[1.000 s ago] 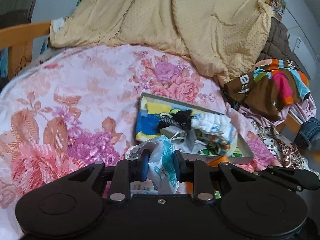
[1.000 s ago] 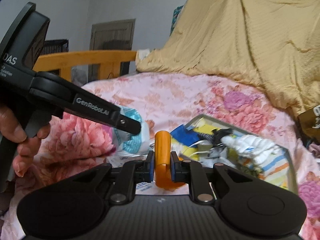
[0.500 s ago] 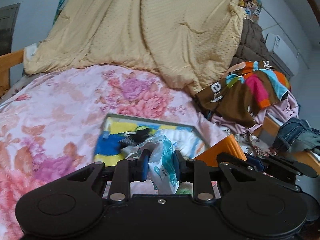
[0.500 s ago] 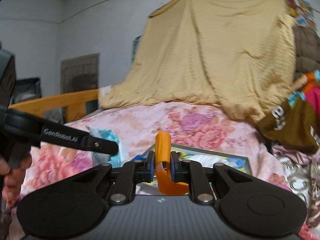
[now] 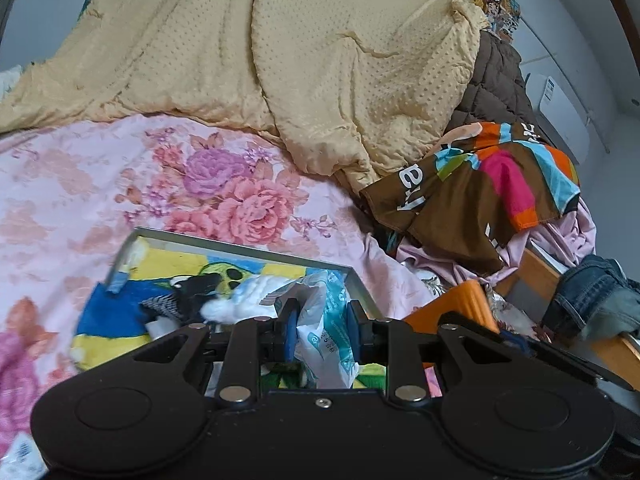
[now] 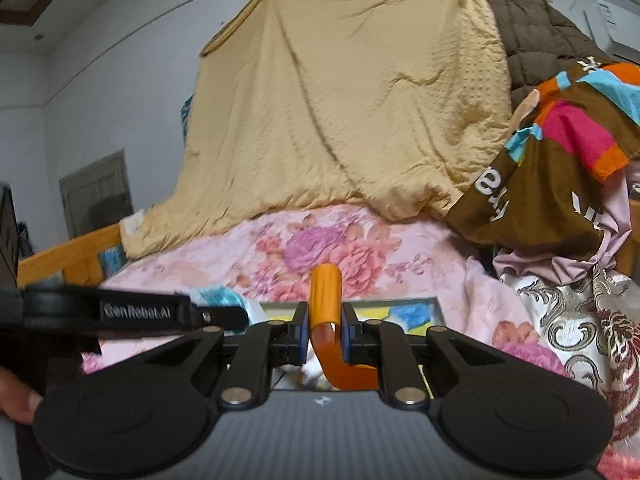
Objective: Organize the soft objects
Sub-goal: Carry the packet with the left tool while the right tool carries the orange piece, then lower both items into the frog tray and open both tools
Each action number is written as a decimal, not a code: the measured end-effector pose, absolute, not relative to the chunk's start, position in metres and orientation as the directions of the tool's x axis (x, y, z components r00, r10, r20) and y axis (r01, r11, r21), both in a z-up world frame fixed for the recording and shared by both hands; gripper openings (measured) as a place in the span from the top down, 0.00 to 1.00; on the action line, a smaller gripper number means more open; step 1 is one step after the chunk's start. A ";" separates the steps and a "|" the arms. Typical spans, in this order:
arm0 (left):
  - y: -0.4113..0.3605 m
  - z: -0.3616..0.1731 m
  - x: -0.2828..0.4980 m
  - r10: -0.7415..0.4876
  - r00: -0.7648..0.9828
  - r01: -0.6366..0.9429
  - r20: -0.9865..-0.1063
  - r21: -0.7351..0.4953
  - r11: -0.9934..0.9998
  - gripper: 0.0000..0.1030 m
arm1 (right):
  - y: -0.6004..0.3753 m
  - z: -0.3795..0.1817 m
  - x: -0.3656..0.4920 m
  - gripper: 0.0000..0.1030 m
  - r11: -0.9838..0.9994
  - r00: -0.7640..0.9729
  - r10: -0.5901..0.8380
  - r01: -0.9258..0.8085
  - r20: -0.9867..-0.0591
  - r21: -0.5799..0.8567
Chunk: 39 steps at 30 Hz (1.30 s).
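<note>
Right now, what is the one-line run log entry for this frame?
left gripper: shut on white-teal plastic pack | right gripper: shut on orange strip | tray: on floral bedspread, holds soft items

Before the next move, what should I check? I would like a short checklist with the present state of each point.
1. Left gripper holds the white and teal plastic pack: ok, the pack sits pinched between both pads.
2. Right gripper holds the orange strip: ok, clamped, with the strip curving out under the fingers.
3. Grey tray lies flat on the floral bedsheet: ok, its rim shows no tilt.
4. Free room in the tray for the pack: cannot tell, cloth items already fill much of it and the gripper hides the near part.
5. The two grippers are apart from each other: ok in the right wrist view, though close.
</note>
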<state>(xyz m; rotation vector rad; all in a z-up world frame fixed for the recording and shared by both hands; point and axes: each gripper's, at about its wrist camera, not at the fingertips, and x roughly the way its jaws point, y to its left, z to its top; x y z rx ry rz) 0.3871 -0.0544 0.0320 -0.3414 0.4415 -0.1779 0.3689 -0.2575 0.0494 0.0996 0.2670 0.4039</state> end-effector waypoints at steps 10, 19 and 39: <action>-0.048 -0.008 0.429 -0.246 0.878 0.078 -0.411 -0.384 0.920 0.73 | -0.287 0.016 0.423 0.84 0.884 0.868 0.413 -0.311 -0.275 0.348; -0.040 -0.036 0.437 -0.209 0.863 0.026 -0.460 -0.373 0.928 0.72 | -0.285 -0.006 0.438 0.83 0.881 0.849 0.405 -0.262 -0.340 0.394; -0.033 -0.059 0.457 -0.177 0.752 -0.069 -0.635 -0.343 0.937 0.65 | -0.266 -0.028 0.451 0.82 0.868 0.780 0.446 -0.258 -0.439 0.424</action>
